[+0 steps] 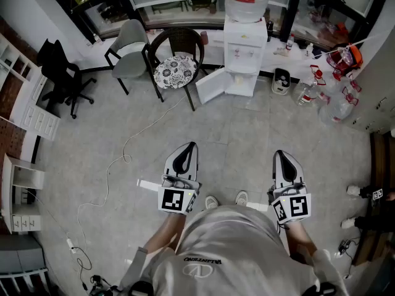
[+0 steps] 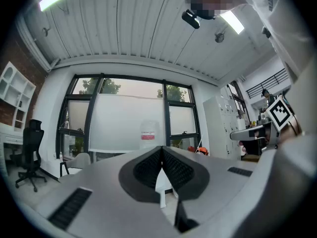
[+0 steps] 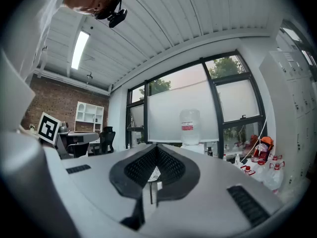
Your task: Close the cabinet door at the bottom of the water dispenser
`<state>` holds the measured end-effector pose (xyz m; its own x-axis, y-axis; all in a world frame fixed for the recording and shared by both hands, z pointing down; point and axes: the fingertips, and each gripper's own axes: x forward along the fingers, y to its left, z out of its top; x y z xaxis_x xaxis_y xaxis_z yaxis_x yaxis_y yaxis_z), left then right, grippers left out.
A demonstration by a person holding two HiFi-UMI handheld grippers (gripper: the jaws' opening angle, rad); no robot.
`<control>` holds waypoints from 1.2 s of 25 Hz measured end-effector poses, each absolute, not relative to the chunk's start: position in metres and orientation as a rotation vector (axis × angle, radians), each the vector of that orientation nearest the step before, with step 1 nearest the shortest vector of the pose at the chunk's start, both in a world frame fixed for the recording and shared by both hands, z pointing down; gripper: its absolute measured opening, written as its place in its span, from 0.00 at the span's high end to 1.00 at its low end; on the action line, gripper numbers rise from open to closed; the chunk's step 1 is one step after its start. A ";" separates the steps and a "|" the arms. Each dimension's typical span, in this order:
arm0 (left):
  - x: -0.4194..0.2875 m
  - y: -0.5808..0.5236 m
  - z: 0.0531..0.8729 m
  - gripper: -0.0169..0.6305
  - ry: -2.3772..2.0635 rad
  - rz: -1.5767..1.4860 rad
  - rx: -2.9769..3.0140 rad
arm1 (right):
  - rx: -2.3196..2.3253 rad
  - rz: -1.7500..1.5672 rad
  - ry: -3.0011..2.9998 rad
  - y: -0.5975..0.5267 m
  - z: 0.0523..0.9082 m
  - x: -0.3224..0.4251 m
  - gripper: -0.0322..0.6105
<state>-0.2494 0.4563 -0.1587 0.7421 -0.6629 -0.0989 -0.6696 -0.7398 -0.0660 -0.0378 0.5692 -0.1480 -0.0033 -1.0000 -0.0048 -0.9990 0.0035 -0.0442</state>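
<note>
While I stand well back on the grey floor (image 1: 247,134), my left gripper (image 1: 189,148) and right gripper (image 1: 279,155) both sit closed and empty, held level. Ahead, the water dispenser (image 1: 245,48) has its bottom cabinet door (image 1: 210,85) hanging open beside a chair (image 1: 176,69).

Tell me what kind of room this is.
Probably an office common area or workroom: a bottled water dispenser with its bottom cabinet door standing open, a black swivel office chair, and white shelving along the wall.
</note>
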 end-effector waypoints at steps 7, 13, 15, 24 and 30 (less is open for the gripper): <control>-0.256 0.460 -0.158 0.97 1.081 0.115 -2.854 | -2.152 -0.069 2.177 0.567 -0.150 -0.045 0.93; -0.270 0.456 -0.155 0.97 1.092 0.120 -2.869 | -2.151 -0.070 2.189 0.561 -0.149 -0.060 0.93; -0.275 0.455 -0.152 0.97 1.104 0.098 -2.867 | -2.162 -0.072 2.182 0.559 -0.149 -0.064 0.93; -0.306 0.455 -0.138 0.97 1.078 0.108 -2.909 | -2.157 -0.085 2.186 0.554 -0.138 -0.102 0.93; -0.328 0.456 -0.135 0.97 1.083 0.111 -2.912 | -2.137 -0.069 2.219 0.546 -0.142 -0.129 0.92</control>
<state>-0.3275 0.4555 -0.1351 0.7550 -0.6510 -0.0780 -0.6533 -0.7570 -0.0056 -0.1293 0.5465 -0.1423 -0.0374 -0.9992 -0.0119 -0.9965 0.0382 -0.0738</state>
